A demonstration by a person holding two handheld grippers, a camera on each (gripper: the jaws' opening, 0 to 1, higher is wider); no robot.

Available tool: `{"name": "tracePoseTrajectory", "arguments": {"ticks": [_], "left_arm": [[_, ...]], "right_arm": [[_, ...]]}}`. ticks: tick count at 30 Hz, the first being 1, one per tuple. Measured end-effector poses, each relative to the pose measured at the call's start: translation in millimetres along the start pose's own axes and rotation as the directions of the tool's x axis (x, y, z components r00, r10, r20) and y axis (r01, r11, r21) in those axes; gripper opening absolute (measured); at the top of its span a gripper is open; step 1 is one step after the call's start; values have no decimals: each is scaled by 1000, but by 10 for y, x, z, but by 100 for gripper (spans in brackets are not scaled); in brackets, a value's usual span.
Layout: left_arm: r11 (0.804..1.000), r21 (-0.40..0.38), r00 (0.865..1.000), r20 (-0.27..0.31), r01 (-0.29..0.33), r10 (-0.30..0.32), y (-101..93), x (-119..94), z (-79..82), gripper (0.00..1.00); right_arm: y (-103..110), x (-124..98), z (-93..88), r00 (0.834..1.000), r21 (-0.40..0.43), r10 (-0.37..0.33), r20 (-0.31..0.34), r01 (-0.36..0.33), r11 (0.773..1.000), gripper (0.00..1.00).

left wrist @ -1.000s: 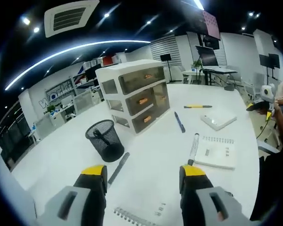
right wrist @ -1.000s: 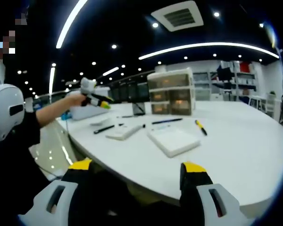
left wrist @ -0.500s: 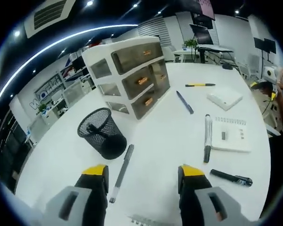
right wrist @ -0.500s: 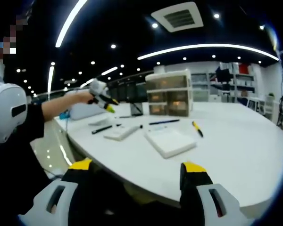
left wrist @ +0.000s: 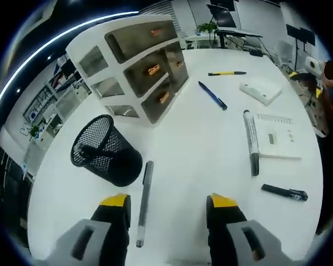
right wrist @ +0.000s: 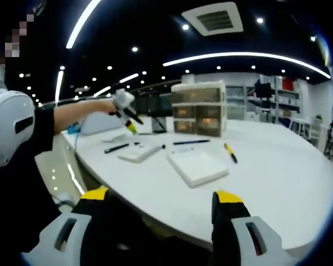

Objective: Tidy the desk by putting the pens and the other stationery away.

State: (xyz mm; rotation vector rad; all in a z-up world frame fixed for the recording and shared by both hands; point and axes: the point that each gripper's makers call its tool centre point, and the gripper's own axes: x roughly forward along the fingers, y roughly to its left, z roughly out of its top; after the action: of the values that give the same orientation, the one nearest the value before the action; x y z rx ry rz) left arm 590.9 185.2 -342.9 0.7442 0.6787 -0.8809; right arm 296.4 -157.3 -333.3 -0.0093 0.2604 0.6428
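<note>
Your left tongs (left wrist: 167, 208) hang spread over the grey pen (left wrist: 144, 195); straddle its barrel squarely before pinching; right tongs (right wrist: 163, 200) spread, idle.

Black wire-mesh pen cup (left wrist: 105, 151), translucent plastic drawer unit (left wrist: 136, 61), both on a smooth, glossy white desk (left wrist: 194, 160)

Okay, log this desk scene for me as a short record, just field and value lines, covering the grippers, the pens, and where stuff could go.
left gripper: open, above the desk, holding nothing
right gripper: open, off the desk edge, empty
nearest pen: grey pen, flat beside the mesh pen cup
other pens: blue pen, yellow pen, grey marker, black marker
storage: drawer unit, drawers shut
other stationery: notepad, white box
</note>
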Motion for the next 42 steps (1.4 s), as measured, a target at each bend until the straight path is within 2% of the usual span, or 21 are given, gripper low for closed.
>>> {"name": "tracePoseTrajectory", "arguments": {"ticks": [8, 17, 22, 27, 29, 33, 42], "left_arm": [[999, 24, 998, -51, 27, -26, 18, 89, -28, 56], [995, 51, 991, -116, 80, -74, 58, 205, -94, 54], [990, 89, 982, -168, 106, -90, 83, 254, -133, 47], [985, 111, 980, -163, 135, -116, 95, 302, -98, 40], [984, 115, 976, -185, 138, -116, 137, 329, -124, 40], [983, 106, 970, -207, 149, -125, 189, 363, -168, 40], [979, 31, 960, -205, 202, -192, 198, 386, -196, 39]], "right_arm": [[-1, -14, 66, 1000, -31, -12, -3, 12, 999, 70], [21, -29, 73, 1000, -49, -16, -17, 15, 999, 70], [29, -30, 74, 1000, -50, -17, -19, 16, 999, 70], [48, -27, 67, 1000, -46, -19, -20, 18, 999, 70], [43, -33, 62, 1000, -43, -23, -19, 22, 999, 70], [29, -42, 43, 999, -33, -31, -20, 30, 999, 70], [-17, -40, 34, 999, -18, -48, -21, 47, 999, 70]]}}
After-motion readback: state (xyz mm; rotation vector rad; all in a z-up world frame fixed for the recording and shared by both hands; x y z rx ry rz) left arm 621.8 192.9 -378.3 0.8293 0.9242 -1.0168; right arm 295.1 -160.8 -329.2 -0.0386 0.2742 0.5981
